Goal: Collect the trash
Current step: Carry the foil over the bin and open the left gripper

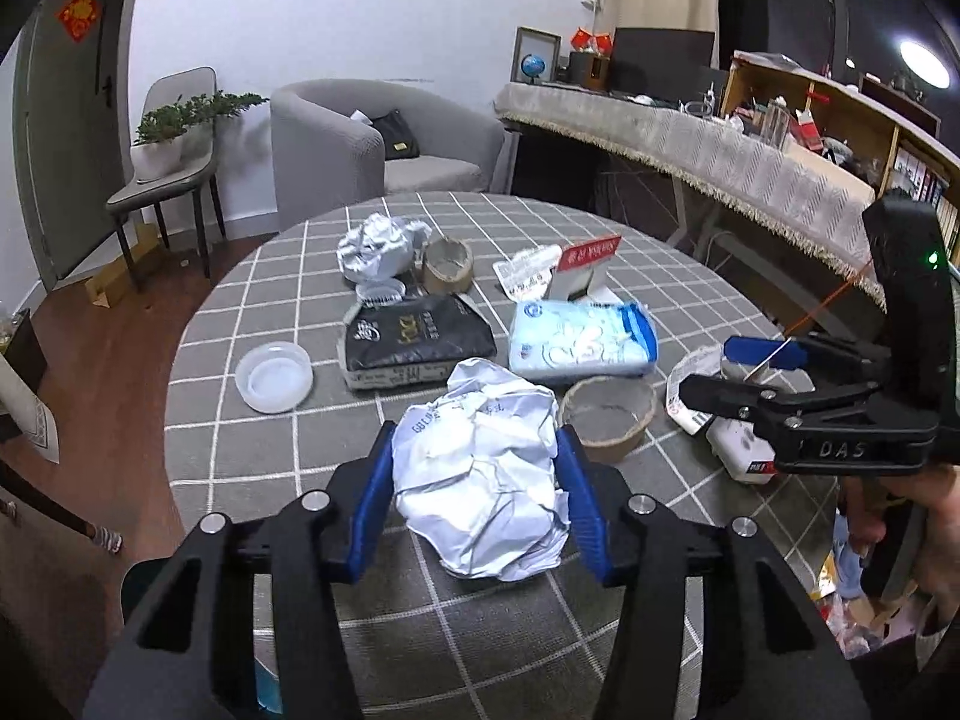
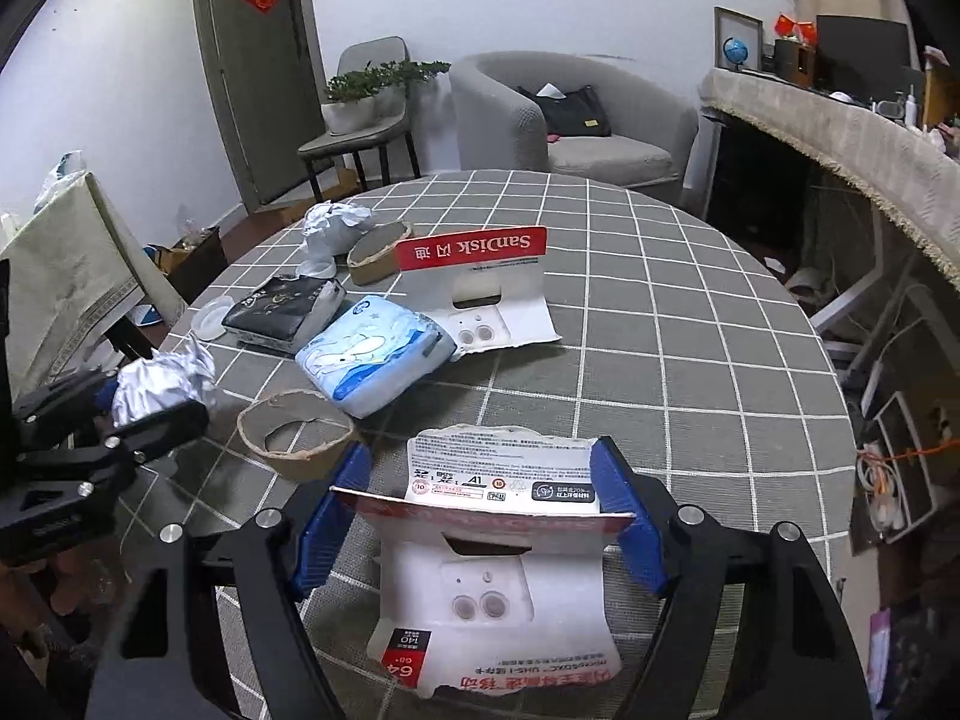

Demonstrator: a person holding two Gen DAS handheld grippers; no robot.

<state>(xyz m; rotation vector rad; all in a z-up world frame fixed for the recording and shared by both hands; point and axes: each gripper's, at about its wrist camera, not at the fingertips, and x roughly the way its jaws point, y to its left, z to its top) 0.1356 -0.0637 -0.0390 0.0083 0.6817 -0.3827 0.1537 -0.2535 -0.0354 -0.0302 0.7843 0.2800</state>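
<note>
A round table with a grey checked cloth [image 1: 252, 300] [image 2: 690, 312] holds scattered trash. My left gripper [image 1: 477, 462] is closed around a crumpled white paper ball [image 1: 480, 474], blue pads touching both sides; the ball also shows in the right wrist view [image 2: 159, 384]. My right gripper [image 2: 480, 498] is closed on a folded SanDisk card package [image 2: 486, 546], pads on both edges; the right gripper also appears in the left wrist view [image 1: 708, 384]. A cardboard tape ring [image 1: 606, 414] [image 2: 294, 435] lies between the two grippers.
Further back lie a blue tissue pack [image 1: 579, 342] [image 2: 375, 354], a black packet [image 1: 414, 339] [image 2: 282, 315], a clear plastic lid [image 1: 274, 375], a second paper ball [image 1: 378, 243], another tape ring [image 1: 447, 264] and a second SanDisk card [image 2: 480, 282]. A grey armchair [image 1: 372, 144] stands behind.
</note>
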